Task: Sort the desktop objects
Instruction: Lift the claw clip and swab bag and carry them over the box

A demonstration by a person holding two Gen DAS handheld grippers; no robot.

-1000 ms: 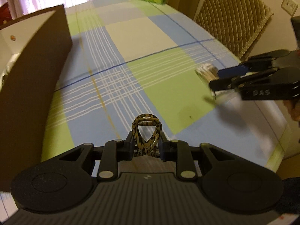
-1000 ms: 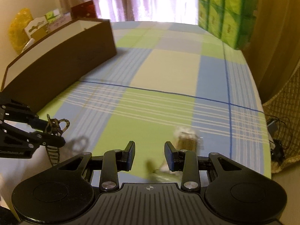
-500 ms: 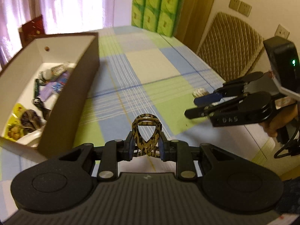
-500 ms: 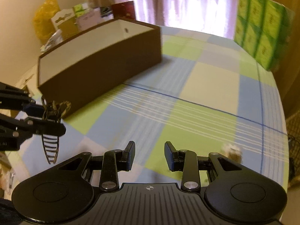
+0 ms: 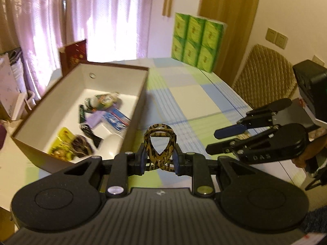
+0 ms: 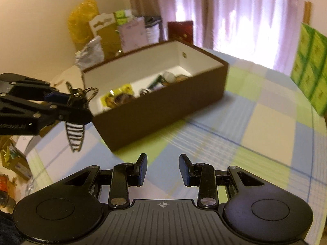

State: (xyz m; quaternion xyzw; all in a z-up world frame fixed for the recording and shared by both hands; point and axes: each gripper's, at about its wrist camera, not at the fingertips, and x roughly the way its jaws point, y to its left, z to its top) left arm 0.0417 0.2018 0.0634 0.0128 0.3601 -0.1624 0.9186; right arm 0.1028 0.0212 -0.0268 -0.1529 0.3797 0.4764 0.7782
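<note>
My left gripper [image 5: 160,160] is shut on a leopard-print hair claw clip [image 5: 159,150], held in the air above the checked tablecloth just right of the brown box [image 5: 141,89]. In the right wrist view the same clip [image 6: 76,120] hangs from the left gripper [image 6: 67,104] at the left, in front of the box's near corner. The box [image 6: 159,110] is white inside and holds several small items. My right gripper [image 6: 163,168] is open with nothing between its fingers; it appears at the right [image 5: 212,140] of the left wrist view, raised above the table.
A stack of green tissue packs [image 5: 197,42] stands at the table's far end. A quilted chair back [image 5: 265,75] is at the right edge. Bags and cartons [image 6: 114,34] crowd behind the box. A small pale object [image 5: 243,136] lies on the cloth behind the right gripper.
Both grippers have risen and swung left toward the box. The left one carries the clip up; the box's inside has come into view. The right gripper left the pale object behind.
</note>
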